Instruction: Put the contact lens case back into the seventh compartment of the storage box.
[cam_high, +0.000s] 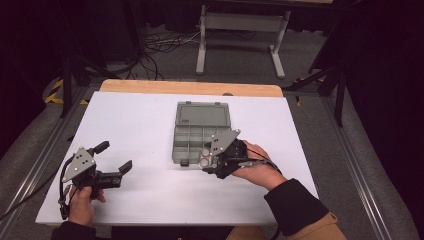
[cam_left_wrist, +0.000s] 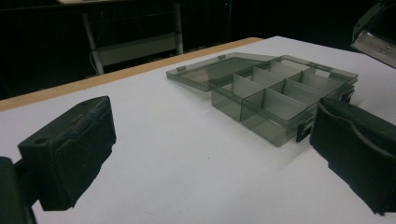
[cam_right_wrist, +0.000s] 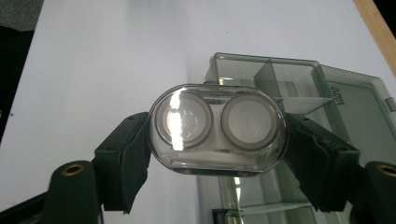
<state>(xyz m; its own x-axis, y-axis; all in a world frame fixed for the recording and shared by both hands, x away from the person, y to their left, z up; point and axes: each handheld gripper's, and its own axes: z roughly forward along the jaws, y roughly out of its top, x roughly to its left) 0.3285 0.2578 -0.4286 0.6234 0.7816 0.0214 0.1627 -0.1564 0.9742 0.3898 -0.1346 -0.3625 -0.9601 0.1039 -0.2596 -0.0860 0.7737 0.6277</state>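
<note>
R gripper (cam_right_wrist: 217, 154) is clamped on a clear two-lens case (cam_right_wrist: 217, 128), held just over the front edge of the open compartment box (cam_high: 200, 131) mid-desk (cam_high: 140, 120). L gripper (cam_high: 112, 162) rests w/ jaws apart, well left of the box. Risk: smooth rounded case could slip from the pads, or catch a divider and tip or shove the box.

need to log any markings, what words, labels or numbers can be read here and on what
Nothing can be read for certain.
Box lid: a small raised marking near its edge, too blurred to read; it shows as a dark smudge on the lid in the high view.
Clear case in the right tongs: no text visible.
</note>
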